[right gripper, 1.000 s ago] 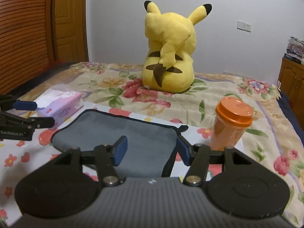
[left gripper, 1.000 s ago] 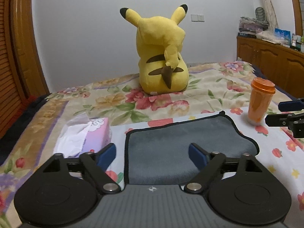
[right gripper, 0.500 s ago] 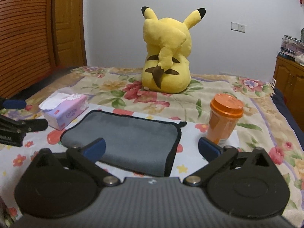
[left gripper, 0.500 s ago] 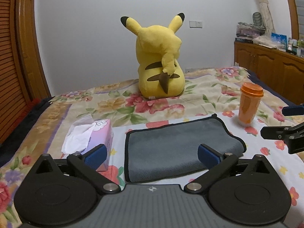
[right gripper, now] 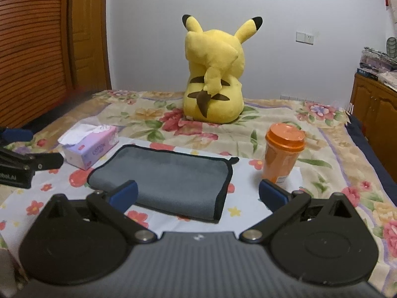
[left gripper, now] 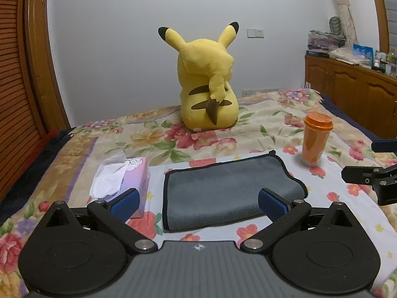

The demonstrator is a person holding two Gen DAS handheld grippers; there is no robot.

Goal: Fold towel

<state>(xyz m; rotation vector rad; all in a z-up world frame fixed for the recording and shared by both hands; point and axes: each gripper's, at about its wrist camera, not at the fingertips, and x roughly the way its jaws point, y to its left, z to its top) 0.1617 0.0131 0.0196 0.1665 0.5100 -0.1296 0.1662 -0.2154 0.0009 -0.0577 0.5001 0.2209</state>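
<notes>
A grey towel with black trim [left gripper: 228, 191] lies folded flat on the flowered bedspread; it also shows in the right wrist view [right gripper: 168, 173]. My left gripper [left gripper: 198, 204] is open and empty, held above and just short of the towel's near edge. My right gripper [right gripper: 198, 195] is open and empty, held back from the towel's near right corner. Each gripper shows at the edge of the other's view: the right one [left gripper: 369, 171] and the left one [right gripper: 27, 160].
A pink tissue box [left gripper: 124, 181] stands left of the towel. An orange lidded cup [left gripper: 315, 140] stands to its right. A yellow plush toy [left gripper: 208, 92] sits behind. A wooden cabinet [left gripper: 359, 94] is at the right, a wooden wardrobe [right gripper: 37, 49] at the left.
Both grippers have pulled back and up from the towel, and their jaws have opened wider. The towel has stayed folded on the bed.
</notes>
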